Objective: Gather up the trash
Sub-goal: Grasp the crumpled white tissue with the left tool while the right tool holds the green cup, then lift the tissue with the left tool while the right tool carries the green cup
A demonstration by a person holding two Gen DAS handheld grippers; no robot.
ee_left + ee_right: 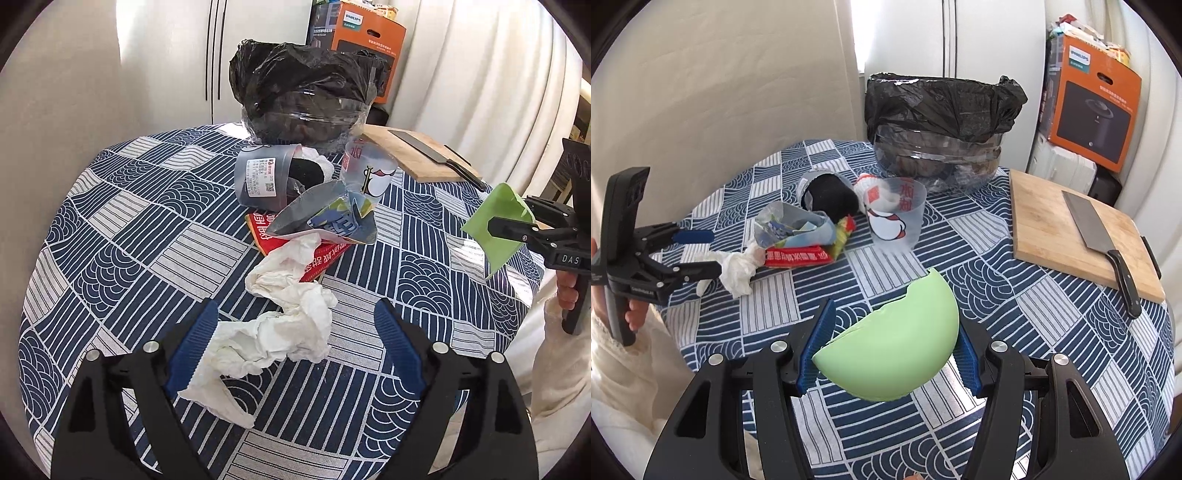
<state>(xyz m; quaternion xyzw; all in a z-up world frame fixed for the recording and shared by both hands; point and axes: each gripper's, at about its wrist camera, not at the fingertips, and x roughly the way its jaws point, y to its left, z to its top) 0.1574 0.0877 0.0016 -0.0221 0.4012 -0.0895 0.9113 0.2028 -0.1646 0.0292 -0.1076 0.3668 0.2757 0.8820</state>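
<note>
**White tissue loose between open jaws, green shard clamped**

White crumpled tissue [284, 328] lies on the blue-and-white patterned desk [110, 236] in the left wrist view, its near end between the blue pads of the left gripper [295, 354]. The jaws stand wide, and the pads do not press the paper. Beyond the tissue sit a red wrapper [295, 254], a silver snack bag [325, 214], a grey cup on its side [266, 177] and a clear printed cup [369, 173]. Behind them stands the bin lined with a black bag [306, 92]. At the right edge the right gripper [495, 225] holds a green shard [498, 221] above the desk.

From the right wrist view, the right gripper [890, 354] has its jaws closed partway on the green bowl fragment, both blue pads against its sides. The tissue [738, 269] lies at the tips of the left gripper [713, 254], whose jaws are spread. The bin [942, 122] stands at the far side of the desk [1052, 332]. A wooden cutting board [1052, 229] with a cleaver [1097, 236] on it lies to the right.
</note>
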